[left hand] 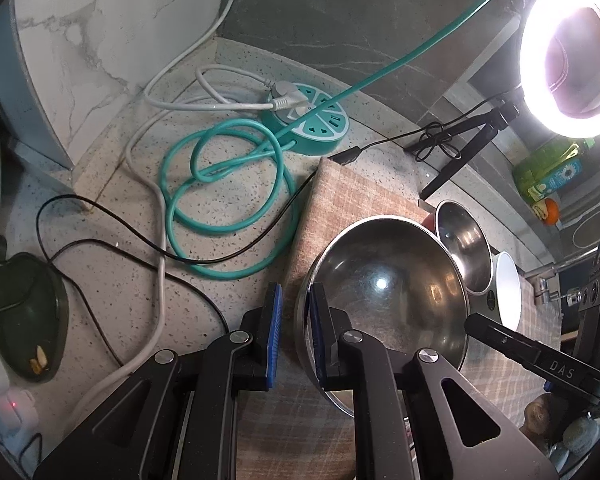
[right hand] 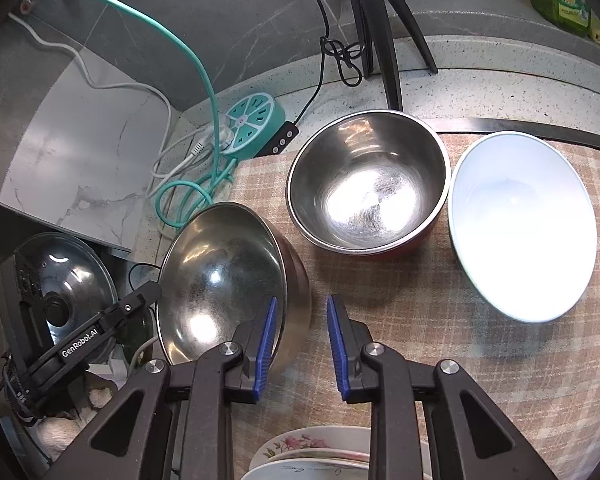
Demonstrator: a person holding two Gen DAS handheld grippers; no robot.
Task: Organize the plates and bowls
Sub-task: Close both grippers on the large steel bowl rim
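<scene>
Nearest the cameras, on the checked mat [right hand: 440, 320] covering the bench, the left hand-held gripper [left hand: 292, 336] pinches the near rim of the tilted steel bowl [left hand: 388, 292], one pad inside, one outside. The right hand-held gripper [right hand: 300, 344] straddles that bowl's opposite wall, jaws apart and not clearly pressing. Thin steel looks light, stiff and slippery, so rim grips on both sides seem wisest. Beyond the steel bowl sits a red-sided bowl [right hand: 368, 184], then a white bowl [right hand: 524, 224], probably more fragile. Flowered plates [right hand: 312, 456] lie closest.
</scene>
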